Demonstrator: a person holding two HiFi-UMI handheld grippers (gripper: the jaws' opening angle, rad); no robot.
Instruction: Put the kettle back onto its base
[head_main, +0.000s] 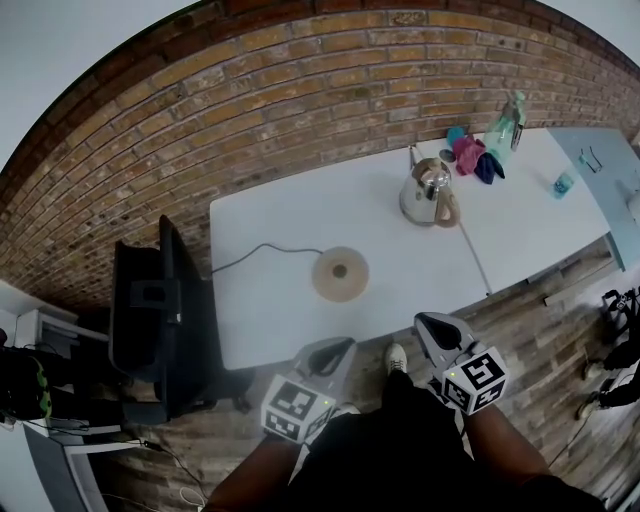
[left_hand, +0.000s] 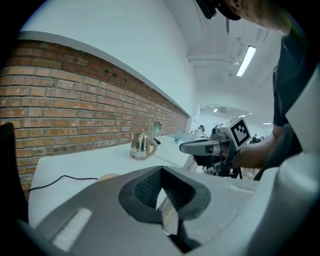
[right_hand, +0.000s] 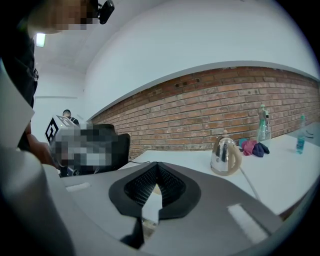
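Note:
A shiny steel kettle (head_main: 430, 192) with a tan handle stands upright toward the far right of the white table (head_main: 270, 330). Its round tan base (head_main: 340, 274) lies apart from it, nearer the front edge, with a black cord running left. The kettle also shows in the left gripper view (left_hand: 142, 146) and in the right gripper view (right_hand: 224, 156). My left gripper (head_main: 343, 346) and my right gripper (head_main: 427, 321) hover short of the table's front edge, both shut with nothing held. The left gripper's (left_hand: 161, 194) pads meet, and so do the right gripper's (right_hand: 155, 188) pads.
A pink and a dark blue cloth (head_main: 476, 158), a green spray bottle (head_main: 510, 120) and a small blue bottle (head_main: 563, 183) sit at the table's far right. A black chair (head_main: 150, 310) stands left of the table. A second pale table (head_main: 603, 165) adjoins on the right.

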